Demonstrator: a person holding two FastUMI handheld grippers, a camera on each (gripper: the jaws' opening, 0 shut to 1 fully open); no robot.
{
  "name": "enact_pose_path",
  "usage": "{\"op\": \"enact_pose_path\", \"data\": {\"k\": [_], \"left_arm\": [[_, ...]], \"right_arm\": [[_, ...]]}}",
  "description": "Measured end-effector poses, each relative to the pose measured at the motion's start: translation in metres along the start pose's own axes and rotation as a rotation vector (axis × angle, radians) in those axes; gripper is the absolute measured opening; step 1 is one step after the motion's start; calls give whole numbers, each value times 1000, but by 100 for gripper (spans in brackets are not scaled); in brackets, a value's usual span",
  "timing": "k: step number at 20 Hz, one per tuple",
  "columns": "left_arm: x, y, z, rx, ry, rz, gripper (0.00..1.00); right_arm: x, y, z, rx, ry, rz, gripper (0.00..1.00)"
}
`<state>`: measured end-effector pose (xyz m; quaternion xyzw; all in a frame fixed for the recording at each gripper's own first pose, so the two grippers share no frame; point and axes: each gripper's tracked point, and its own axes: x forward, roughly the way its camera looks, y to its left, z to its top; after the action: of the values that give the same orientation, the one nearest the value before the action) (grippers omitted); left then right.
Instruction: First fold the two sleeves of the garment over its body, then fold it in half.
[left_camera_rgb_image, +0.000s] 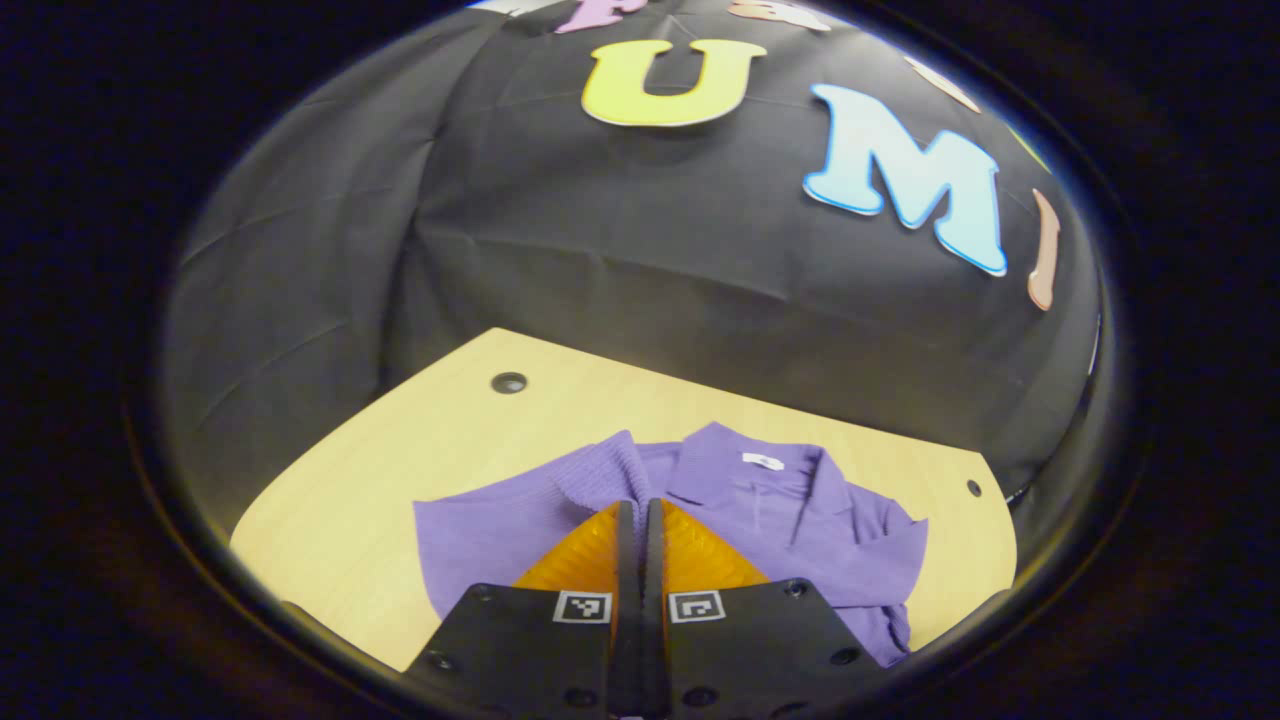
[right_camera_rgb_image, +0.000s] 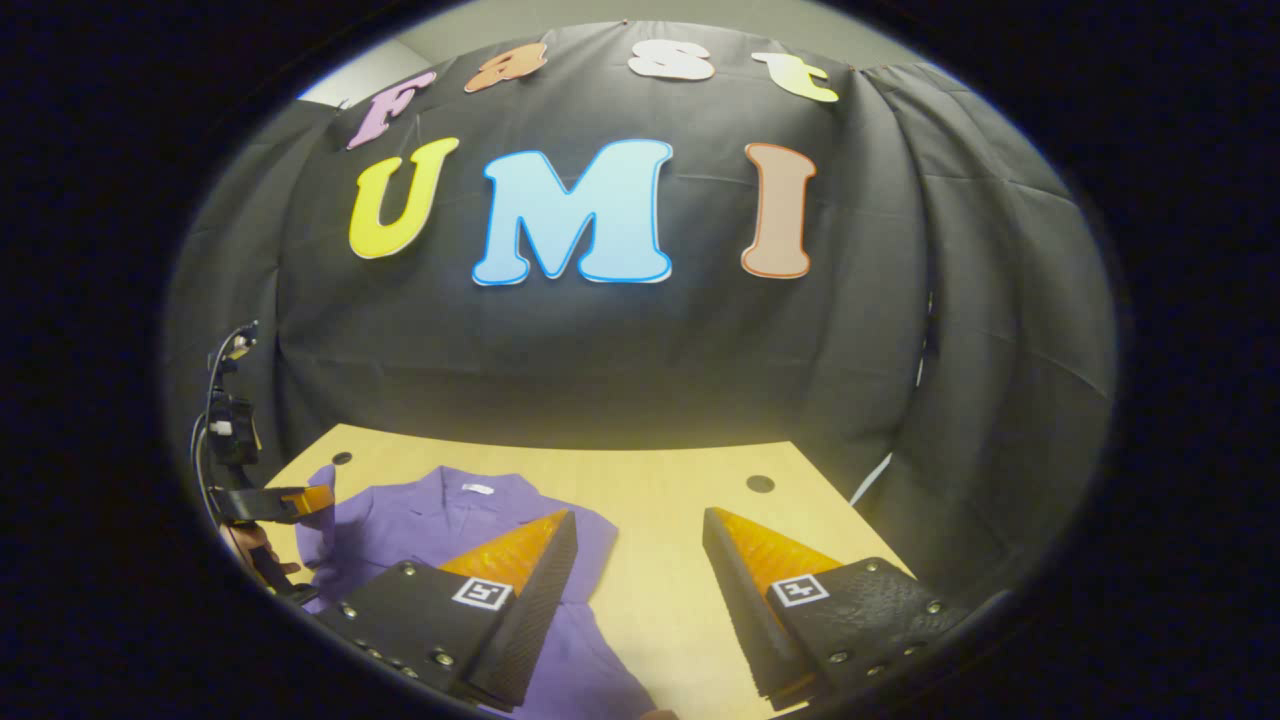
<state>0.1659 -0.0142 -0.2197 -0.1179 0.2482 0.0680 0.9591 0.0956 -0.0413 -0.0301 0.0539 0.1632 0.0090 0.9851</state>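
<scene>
Garment (left_camera_rgb_image: 740, 500): purple cloth, matt, fine ribbed knit, soft creases at its collar (left_camera_rgb_image: 770, 470); small white fabric tag inside the neck. Table (left_camera_rgb_image: 420, 440): pale wood-look top, smooth, low satin sheen, with dark round plastic-looking caps (left_camera_rgb_image: 508, 382) set in it. Booth wall (right_camera_rgb_image: 620, 340): black cloth, matt, wrinkled and draped. My left gripper (left_camera_rgb_image: 640, 520): finger bodies matt hard plastic with screw heads, pads ribbed and slightly glossy. My right gripper (right_camera_rgb_image: 640, 530): same build, finger edges rough-textured, paper-like printed marker squares on top.
</scene>
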Motion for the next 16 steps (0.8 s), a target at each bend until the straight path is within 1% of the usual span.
{"op": "enact_pose_path", "data": {"k": [4,7,11,13,16], "left_arm": [[10,-68,-14,60,22,-82,7],[19,-115,-29,111,51,-142,7],[31,-169,-49,215,73,-213,7],[34,-189,-60,261,76,-235,7],[41,-207,-72,291,89,-250,6]], "right_arm": [[-1,-29,-10,24,22,-39,79],[-1,-43,-24,34,49,-61,78],[0,-54,-37,32,75,-76,79],[1,-57,-42,33,82,-79,79],[3,-60,-53,28,96,-78,79]]}}
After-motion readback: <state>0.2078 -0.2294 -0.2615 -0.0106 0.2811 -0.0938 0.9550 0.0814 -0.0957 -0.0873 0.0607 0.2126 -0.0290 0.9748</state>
